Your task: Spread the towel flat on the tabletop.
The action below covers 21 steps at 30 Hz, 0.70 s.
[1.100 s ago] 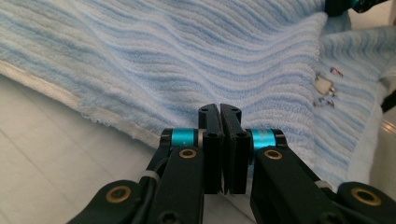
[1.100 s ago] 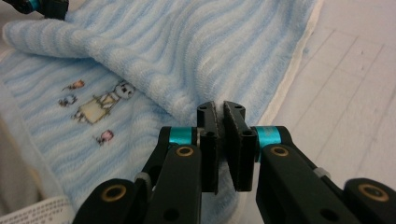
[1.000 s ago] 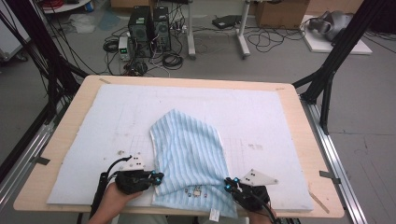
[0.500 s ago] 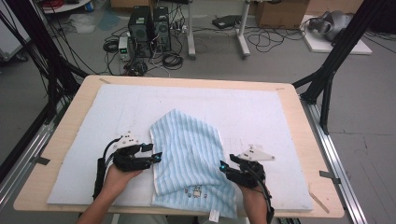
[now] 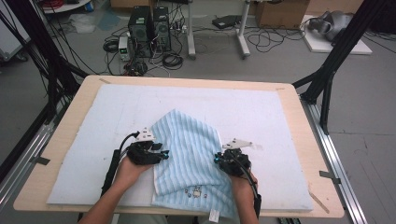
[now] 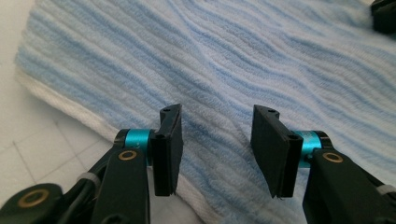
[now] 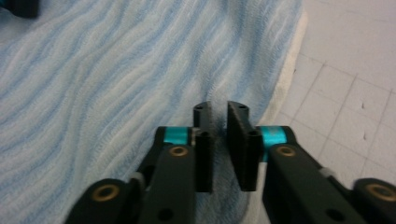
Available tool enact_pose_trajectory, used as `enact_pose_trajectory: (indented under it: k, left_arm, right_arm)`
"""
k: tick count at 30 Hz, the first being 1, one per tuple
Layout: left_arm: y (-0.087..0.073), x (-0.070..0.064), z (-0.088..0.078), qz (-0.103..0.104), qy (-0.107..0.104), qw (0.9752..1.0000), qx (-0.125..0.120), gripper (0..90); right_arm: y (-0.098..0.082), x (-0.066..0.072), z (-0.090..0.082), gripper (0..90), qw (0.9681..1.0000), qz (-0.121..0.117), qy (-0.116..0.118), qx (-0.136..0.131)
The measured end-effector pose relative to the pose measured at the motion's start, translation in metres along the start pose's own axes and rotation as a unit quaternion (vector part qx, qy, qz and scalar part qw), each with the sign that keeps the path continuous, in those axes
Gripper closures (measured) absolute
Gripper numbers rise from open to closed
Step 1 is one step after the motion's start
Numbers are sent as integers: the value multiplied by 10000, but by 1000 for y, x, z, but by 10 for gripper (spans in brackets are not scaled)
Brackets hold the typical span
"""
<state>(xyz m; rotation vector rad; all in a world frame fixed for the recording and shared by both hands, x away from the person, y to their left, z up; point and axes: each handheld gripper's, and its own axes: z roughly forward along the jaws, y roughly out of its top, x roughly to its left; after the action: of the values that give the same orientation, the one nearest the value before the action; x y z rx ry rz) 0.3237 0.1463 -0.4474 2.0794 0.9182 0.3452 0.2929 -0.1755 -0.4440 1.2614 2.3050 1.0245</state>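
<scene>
A blue-and-white striped towel (image 5: 187, 158) lies crumpled on the white mat (image 5: 261, 116), its near end reaching the table's front edge. My left gripper (image 5: 163, 154) is at the towel's left edge. In the left gripper view its jaws (image 6: 217, 144) stand open over the white hem of the towel (image 6: 233, 56); they have just been closing, and the pads are apart from the cloth. My right gripper (image 5: 218, 161) is at the towel's right edge. In the right gripper view its jaws (image 7: 219, 140) have just closed and pinch a fold of the towel (image 7: 116, 70).
The wooden table (image 5: 299, 98) rims the mat. Black frame posts (image 5: 327, 79) stand at the right and left corners. Computer towers (image 5: 149, 23) and cables sit on the floor beyond. A small tag (image 5: 214, 215) hangs from the towel's near hem.
Both grippers left the towel's near corners and moved farther up along its left and right edges. The towel's near end has dropped flat. The right jaws opened, then shut again.
</scene>
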Motion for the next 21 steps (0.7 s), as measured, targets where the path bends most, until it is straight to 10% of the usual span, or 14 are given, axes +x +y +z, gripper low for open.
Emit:
enact_pose_trajectory:
  k: [3, 21]
  left_arm:
    - [0, -1, -2, 71, 20, 9999, 82, 834]
    - [-20, -17, -31, -72, -918, 9957, -48, 854]
  right_arm:
    - [-3, -1, -2, 861, 10000, -26, 59, -40]
    - [-34, 5, -39, 863, 9974, -111, 510, -502]
